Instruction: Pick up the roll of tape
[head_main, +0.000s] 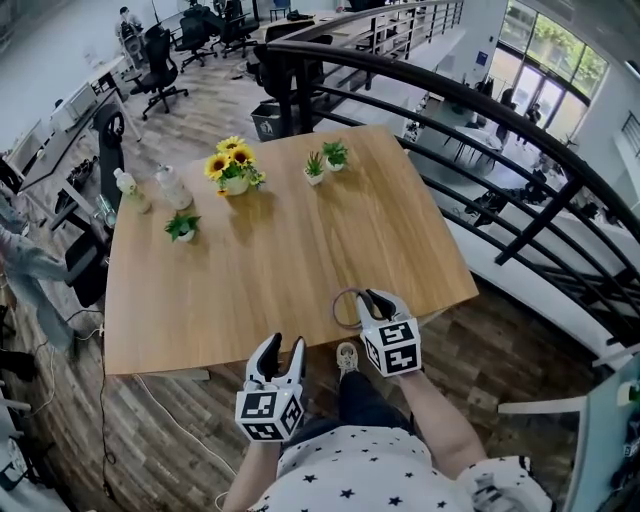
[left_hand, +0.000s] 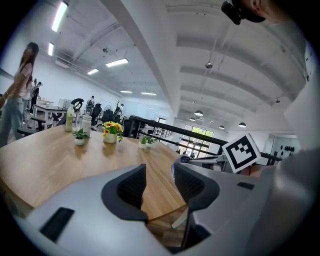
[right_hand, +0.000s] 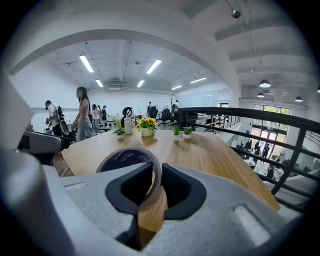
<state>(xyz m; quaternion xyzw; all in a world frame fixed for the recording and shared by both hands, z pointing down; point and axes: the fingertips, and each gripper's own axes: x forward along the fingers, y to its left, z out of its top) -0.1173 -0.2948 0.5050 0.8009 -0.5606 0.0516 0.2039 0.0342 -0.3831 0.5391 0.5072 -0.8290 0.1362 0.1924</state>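
Grey right gripper (right_hand: 157, 171), tilted down, pinches tape roll (right_hand: 124, 158)

Left claw (left_hand: 159, 171): jaws apart, nothing between
Worktop (left_hand: 55, 155): wood, beyond the jaws
Sunflowers (left_hand: 111, 130): far end, potted
Plants (left_hand: 80, 136): small, beside sunflowers

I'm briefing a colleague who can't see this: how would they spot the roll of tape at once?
Find the wooden table. At its near edge, the right gripper has its jaws shut on the roll of tape. It is the only flat ring there; the potted plants stand far across.
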